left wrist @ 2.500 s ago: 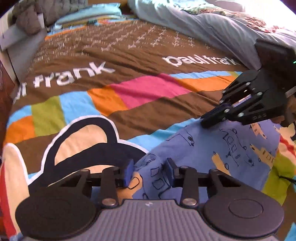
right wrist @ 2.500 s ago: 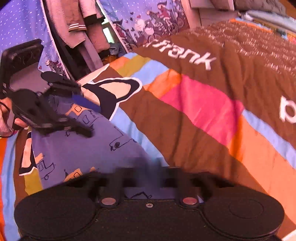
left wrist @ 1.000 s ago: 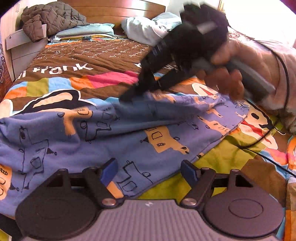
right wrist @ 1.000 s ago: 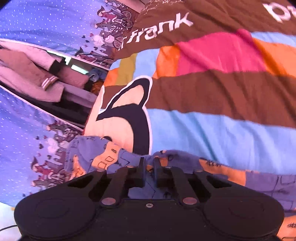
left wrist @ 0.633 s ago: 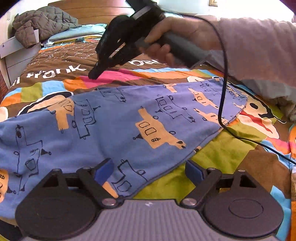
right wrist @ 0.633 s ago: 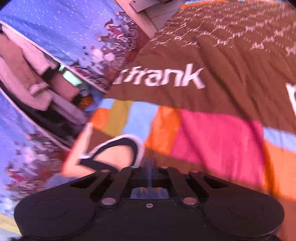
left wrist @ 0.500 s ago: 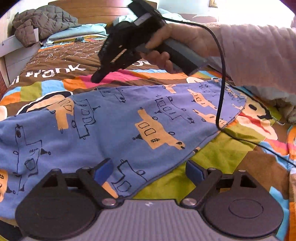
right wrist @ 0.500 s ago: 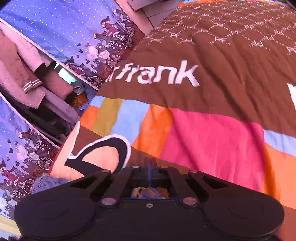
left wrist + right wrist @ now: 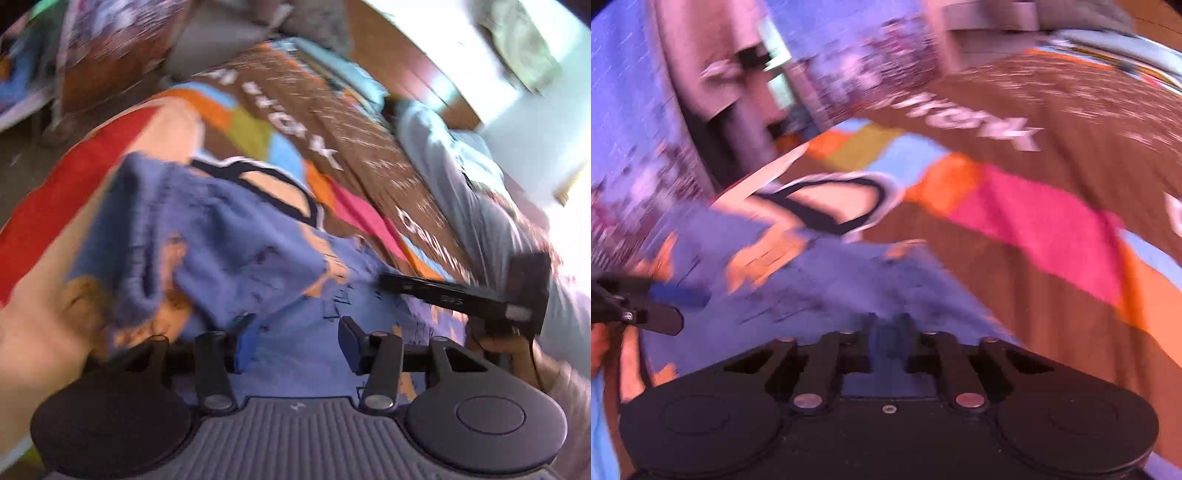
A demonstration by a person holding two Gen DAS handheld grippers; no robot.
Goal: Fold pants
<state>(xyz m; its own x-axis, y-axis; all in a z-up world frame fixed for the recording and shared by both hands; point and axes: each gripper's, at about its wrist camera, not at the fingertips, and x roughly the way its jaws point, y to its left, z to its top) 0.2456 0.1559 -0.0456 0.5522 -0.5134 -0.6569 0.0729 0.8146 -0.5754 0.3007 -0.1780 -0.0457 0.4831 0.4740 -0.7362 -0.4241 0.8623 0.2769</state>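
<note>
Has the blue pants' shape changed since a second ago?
Yes. The pants, then spread flat, now lie bunched over the monkey print on the bedspread.

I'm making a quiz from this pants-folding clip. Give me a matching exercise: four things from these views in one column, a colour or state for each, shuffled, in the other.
Things:
1. pants
2. left gripper
3. right gripper
4. bedspread

Colours or states:
A. jaws apart, pants between them, just been closing
B. brown with bright patches
C. blue with orange prints
D. jaws shut

Pairs: 1-C, 2-A, 3-D, 4-B
</note>
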